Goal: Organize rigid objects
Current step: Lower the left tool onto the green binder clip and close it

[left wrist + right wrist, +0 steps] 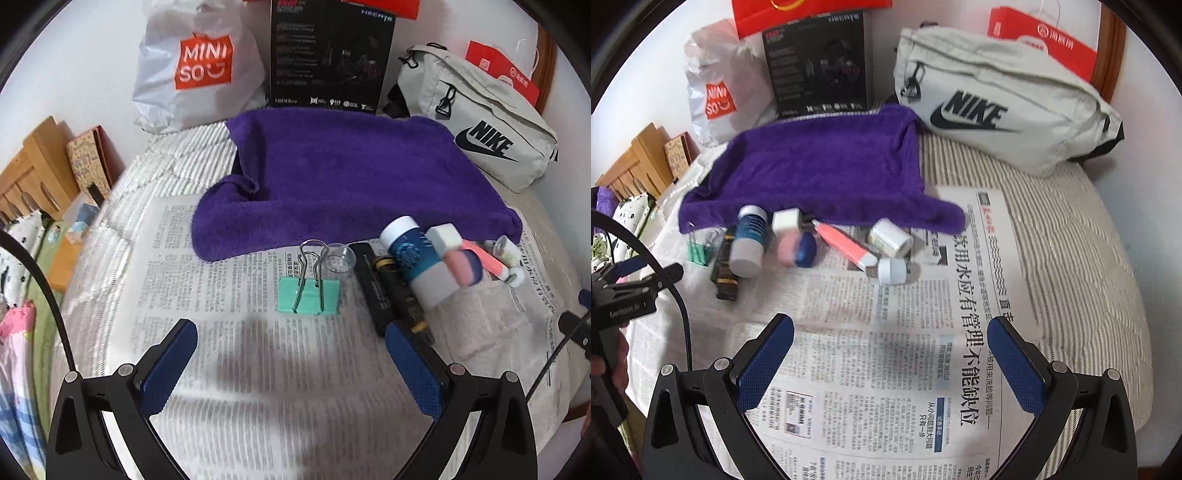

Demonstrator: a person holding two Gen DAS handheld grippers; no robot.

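Left wrist view: the left tongs hang with jaws wide apart and nothing between them, above a newspaper spread over a striped bed, likely laid there as a flat work surface on soft bedding. Straight ahead lies a green binder clip, handles up, with a small clear cup just behind it. To the right, a black box lies lengthwise, touching a blue-and-white bottle on its side; beyond that sit a white block, a pink-and-blue piece, a pink tube and small white jars. All crowd the near edge of a purple towel, which may be the sorting place, though that is a guess. The clip sits nearest the open jaws and looks the readiest pick.

Right wrist view: the right tongs are likewise spread and empty, held over bare newsprint, well apart from the pile. From here the bottle, tube and two white jars lie loose and tipped, unsorted. The left gripper's body shows at the left edge. A Nike bag and Miniso bag stand behind, out of the work.
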